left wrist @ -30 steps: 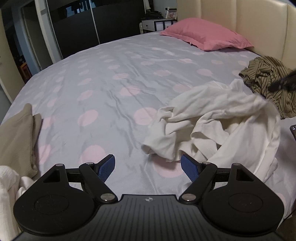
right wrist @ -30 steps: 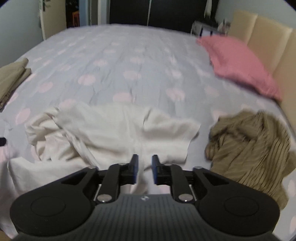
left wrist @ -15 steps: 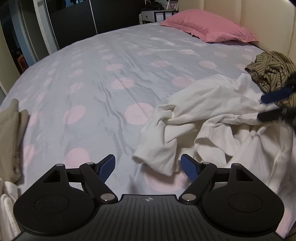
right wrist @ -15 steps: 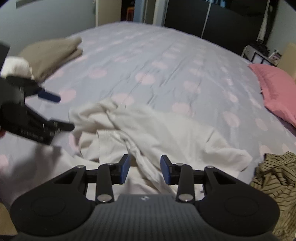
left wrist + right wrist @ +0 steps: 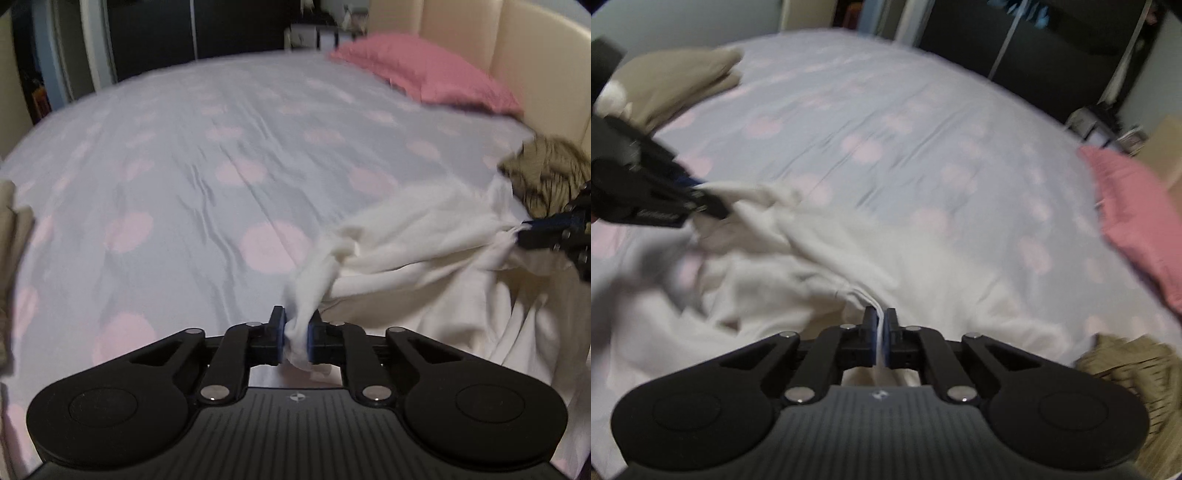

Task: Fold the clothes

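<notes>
A crumpled white garment (image 5: 424, 236) lies on the polka-dot bed (image 5: 221, 129), near its front right. My left gripper (image 5: 297, 325) has its jaws closing, and the blue pads pinch a bunched corner of this garment. In the right wrist view the same gripper (image 5: 701, 199) grips the cloth's left end. My right gripper (image 5: 881, 321) has its jaws closing tight on a thin fold of the white garment (image 5: 798, 258). It also shows at the right edge of the left wrist view as the right gripper (image 5: 532, 227), gripping the cloth's other end. The fabric stretches between the two grippers.
An olive striped garment (image 5: 546, 173) lies bunched just right of the white one. A pink pillow (image 5: 424, 77) rests against the cream headboard (image 5: 517, 48). A folded tan garment (image 5: 676, 77) sits at the bed's left edge. Dark wardrobe doors stand beyond the bed.
Both grippers moved down onto the white garment and shut on it. The left went from wide open to pinching a corner. The cloth is now drawn out between them.
</notes>
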Action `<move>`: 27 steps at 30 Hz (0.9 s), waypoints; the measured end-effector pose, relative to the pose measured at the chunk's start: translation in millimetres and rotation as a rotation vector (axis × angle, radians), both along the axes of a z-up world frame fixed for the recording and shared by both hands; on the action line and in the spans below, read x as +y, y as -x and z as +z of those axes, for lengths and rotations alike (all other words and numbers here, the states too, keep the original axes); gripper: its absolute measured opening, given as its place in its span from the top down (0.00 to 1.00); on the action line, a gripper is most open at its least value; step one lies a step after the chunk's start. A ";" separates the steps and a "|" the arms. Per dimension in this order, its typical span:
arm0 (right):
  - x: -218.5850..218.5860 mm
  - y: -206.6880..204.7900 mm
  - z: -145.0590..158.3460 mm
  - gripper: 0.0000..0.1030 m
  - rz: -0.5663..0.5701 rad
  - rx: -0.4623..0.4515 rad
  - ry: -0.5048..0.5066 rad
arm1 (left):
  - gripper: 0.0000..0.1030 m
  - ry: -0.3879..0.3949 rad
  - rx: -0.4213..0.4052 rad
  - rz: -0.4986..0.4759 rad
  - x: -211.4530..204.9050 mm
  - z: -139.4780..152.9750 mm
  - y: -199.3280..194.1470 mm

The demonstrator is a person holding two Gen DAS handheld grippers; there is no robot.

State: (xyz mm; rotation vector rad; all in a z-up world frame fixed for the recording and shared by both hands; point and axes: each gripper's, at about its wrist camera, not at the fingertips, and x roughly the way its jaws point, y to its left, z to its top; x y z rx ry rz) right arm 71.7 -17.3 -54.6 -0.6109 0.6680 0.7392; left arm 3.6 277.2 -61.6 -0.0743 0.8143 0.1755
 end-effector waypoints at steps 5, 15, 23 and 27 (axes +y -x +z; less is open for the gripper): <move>-20.0 3.4 53.4 0.97 -0.075 -0.127 -0.129 | 0.92 -0.023 -0.172 0.027 4.4 53.6 24.6; -47.3 73.7 172.5 0.97 -0.041 -0.363 -0.503 | 0.94 -0.143 -0.642 0.099 -7.2 201.9 127.4; -48.6 124.3 231.6 0.97 0.090 -0.427 -0.696 | 0.94 -0.188 -0.796 0.152 -14.3 272.2 188.0; -49.0 117.7 228.1 0.97 0.072 -0.404 -0.664 | 0.94 -0.158 -0.705 0.108 -14.1 260.4 174.8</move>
